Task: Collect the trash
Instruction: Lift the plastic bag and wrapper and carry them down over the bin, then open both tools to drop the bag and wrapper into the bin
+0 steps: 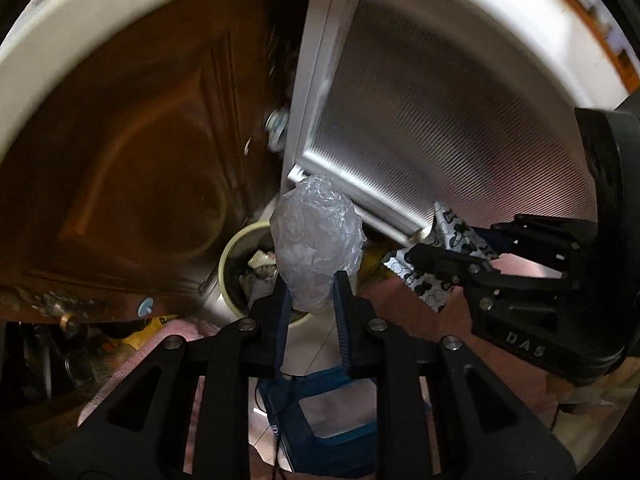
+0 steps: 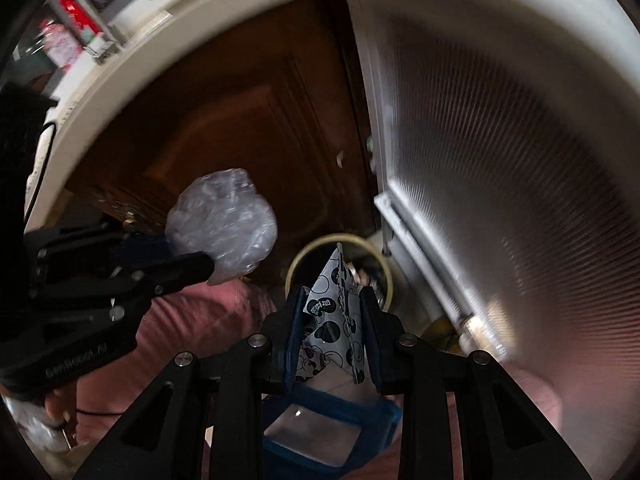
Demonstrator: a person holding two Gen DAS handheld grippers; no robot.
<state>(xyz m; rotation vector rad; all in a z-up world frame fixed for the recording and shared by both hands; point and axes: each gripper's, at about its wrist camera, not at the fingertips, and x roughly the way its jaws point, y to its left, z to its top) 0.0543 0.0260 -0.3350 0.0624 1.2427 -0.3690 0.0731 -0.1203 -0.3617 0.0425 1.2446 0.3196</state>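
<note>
Clamped between the left gripper [image 1: 310,280] pads: a crumpled ball of clear plastic film [image 1: 316,240], bulging out beyond the fingertips. Just past it and lower, a round cream-rimmed trash bin [image 1: 230,256], already holding crumpled paper scraps. Off to the right of that gripper, the right gripper [image 1: 416,258], nearly closed on a white wrapper printed with black cartoon mouse heads [image 1: 430,284]. Same wrapper seen from the right wrist [image 2: 334,312], pinched between the blue pads [image 2: 294,336] and standing up to a point in front of the bin [image 2: 304,256]. Left of the right gripper [image 2: 332,300], the left gripper [image 2: 210,268] with its plastic ball [image 2: 222,224]. Behind the bin, a dark carved wooden door [image 1: 140,152] and a white-framed ribbed glass panel [image 1: 440,120]. Below the left tool, something pink, possibly cloth; too blurred to say.
</note>
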